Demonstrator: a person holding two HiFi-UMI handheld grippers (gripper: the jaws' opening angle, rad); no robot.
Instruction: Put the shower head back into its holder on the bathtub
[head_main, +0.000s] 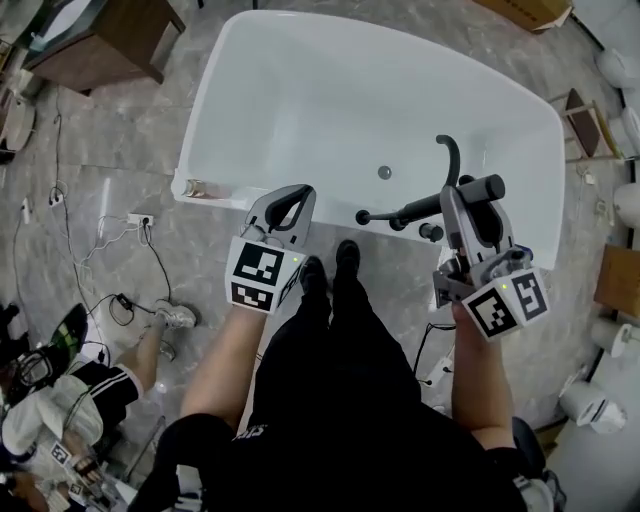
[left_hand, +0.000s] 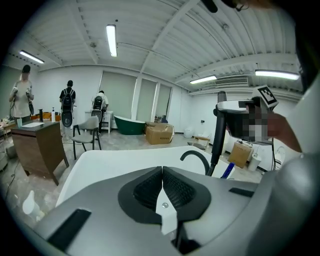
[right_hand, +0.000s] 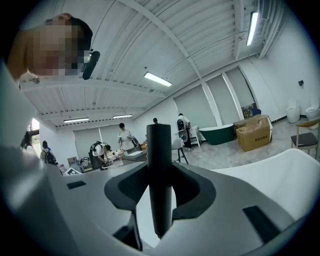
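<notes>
The white bathtub (head_main: 300, 90) lies in front of me, with a curved black spout (head_main: 452, 150) on its near rim. My right gripper (head_main: 472, 196) is shut on the black shower head (head_main: 420, 209), which lies roughly level over that rim. In the right gripper view its handle (right_hand: 160, 170) stands upright between the jaws. A small black fitting (head_main: 431, 232) sits on the rim just below the handle. My left gripper (head_main: 290, 200) hovers over the near rim to the left, shut and empty, its pads (left_hand: 150, 187) touching. The left gripper view also shows the shower head (left_hand: 219, 135) and the spout (left_hand: 196, 156).
A chrome fitting (head_main: 196, 188) sits on the tub's near left corner and a drain (head_main: 384, 172) in its floor. A wooden cabinet (head_main: 110, 40) stands at the far left. A power strip (head_main: 140, 218) with cables lies on the floor. A seated person (head_main: 90, 390) is at the lower left.
</notes>
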